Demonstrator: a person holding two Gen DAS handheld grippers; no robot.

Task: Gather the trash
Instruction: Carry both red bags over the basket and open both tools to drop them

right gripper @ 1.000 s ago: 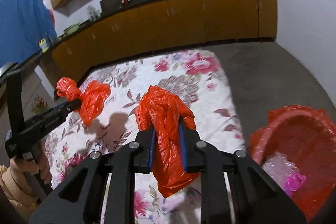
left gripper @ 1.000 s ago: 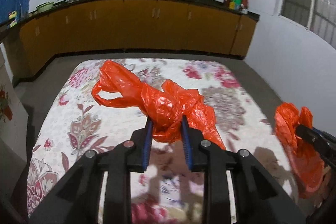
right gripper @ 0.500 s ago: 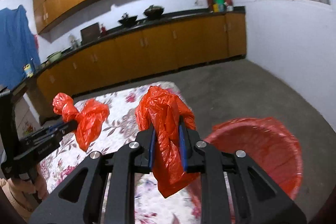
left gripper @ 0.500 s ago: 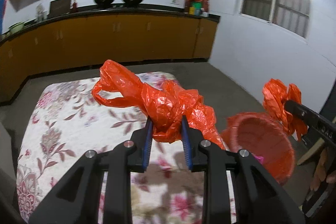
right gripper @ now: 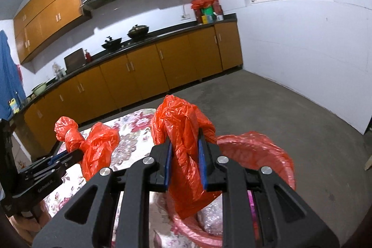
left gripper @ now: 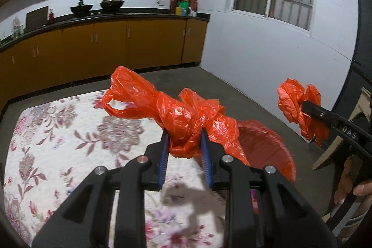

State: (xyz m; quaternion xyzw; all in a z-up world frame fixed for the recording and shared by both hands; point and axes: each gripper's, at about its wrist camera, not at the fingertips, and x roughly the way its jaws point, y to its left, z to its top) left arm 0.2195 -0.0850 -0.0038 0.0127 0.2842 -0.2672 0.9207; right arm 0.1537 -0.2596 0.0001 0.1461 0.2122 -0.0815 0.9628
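My left gripper [left gripper: 184, 140] is shut on a crumpled orange plastic bag [left gripper: 176, 113], held in the air above the floral table's right edge. It also shows in the right wrist view [right gripper: 93, 148]. My right gripper [right gripper: 184, 150] is shut on a second orange plastic bag [right gripper: 183, 145], which hangs over a red bin [right gripper: 262, 152] lined with a red bag. That second bag shows in the left wrist view [left gripper: 300, 108], right of the bin [left gripper: 265, 145]. Clear and pink wrappers [right gripper: 250, 199] lie inside the bin.
The table with a floral cloth [left gripper: 69, 143] is on the left. Orange kitchen cabinets [left gripper: 104, 45] run along the back wall, a white wall [left gripper: 267, 57] on the right. A wooden chair leg [left gripper: 330, 150] stands at far right. Grey floor [right gripper: 290, 113] lies beyond the bin.
Both grippers have swung right, away from the table and toward the red bin, each still holding its orange bag. The right gripper's bag now hangs over the bin.
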